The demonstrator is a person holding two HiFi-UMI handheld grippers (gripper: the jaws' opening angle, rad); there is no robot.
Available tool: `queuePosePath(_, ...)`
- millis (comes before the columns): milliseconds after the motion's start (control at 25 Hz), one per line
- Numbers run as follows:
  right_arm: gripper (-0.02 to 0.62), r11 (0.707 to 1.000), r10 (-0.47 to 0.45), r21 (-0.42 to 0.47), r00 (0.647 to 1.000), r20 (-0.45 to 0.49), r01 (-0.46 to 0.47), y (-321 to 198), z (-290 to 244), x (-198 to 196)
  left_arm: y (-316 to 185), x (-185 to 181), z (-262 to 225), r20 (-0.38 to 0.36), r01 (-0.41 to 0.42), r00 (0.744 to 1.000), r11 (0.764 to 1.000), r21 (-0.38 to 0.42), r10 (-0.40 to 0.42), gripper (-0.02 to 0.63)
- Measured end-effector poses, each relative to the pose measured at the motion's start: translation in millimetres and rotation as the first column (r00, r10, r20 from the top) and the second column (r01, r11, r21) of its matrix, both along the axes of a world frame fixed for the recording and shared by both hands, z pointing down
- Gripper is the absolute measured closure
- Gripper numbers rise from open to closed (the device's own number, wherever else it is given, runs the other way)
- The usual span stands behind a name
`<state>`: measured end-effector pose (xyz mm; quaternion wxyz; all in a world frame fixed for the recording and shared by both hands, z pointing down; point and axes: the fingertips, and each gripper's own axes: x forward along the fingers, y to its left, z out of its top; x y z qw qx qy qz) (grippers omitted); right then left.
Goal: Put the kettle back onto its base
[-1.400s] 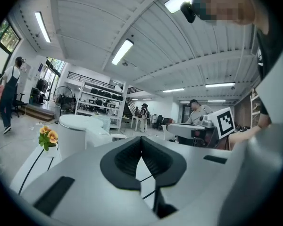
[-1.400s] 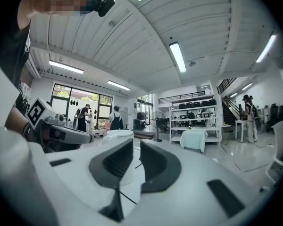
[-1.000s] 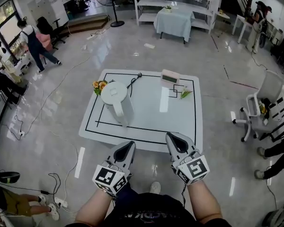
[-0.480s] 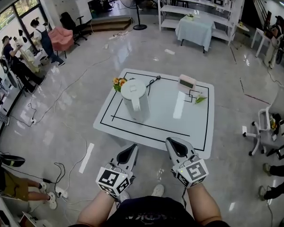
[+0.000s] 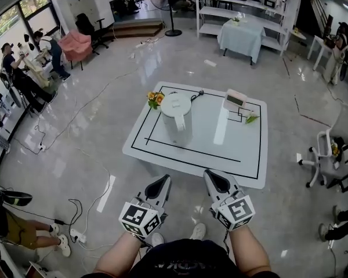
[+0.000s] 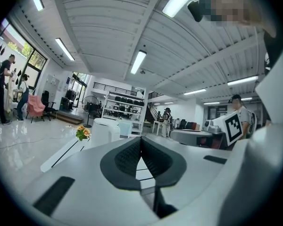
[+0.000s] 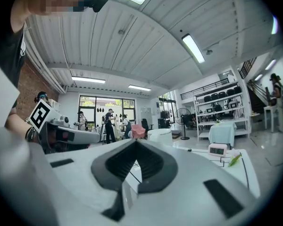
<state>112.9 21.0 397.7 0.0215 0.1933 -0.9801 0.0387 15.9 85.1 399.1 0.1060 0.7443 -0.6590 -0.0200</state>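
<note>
A white kettle (image 5: 177, 117) stands upright on the left half of the white table (image 5: 243, 155), with a black cord (image 5: 195, 95) running behind it to the far edge. I cannot make out its base. Both grippers hover over the floor short of the table's near edge, well apart from the kettle. The left gripper (image 5: 159, 184) and the right gripper (image 5: 213, 179) are shut with nothing in them. In the left gripper view the kettle (image 6: 106, 131) shows past the shut left gripper (image 6: 141, 140). In the right gripper view the kettle (image 7: 159, 134) lies beyond the shut right gripper (image 7: 135, 147).
On the table there are orange flowers (image 5: 155, 98) at the far left corner, a small clock (image 5: 235, 101) and a green sprig (image 5: 252, 119) at the far right. Cables trail over the floor at the left (image 5: 93, 155). An office chair (image 5: 330, 152) stands to the right. People work at the far left.
The table with the kettle has shifted right and a little up in the head view as the person moved. Both grippers kept their place in the frame and stayed shut.
</note>
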Motion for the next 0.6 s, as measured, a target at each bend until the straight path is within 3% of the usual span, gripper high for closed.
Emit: queuePosePath(600,0.594,0.992,0.124,-0.009,0.991,-0.048,-0.124,38.0,6.6,-14.5,25.0,-23.7,5.1,-0.034,-0.118,0.992,0.993,-0.001,0.118,0.601)
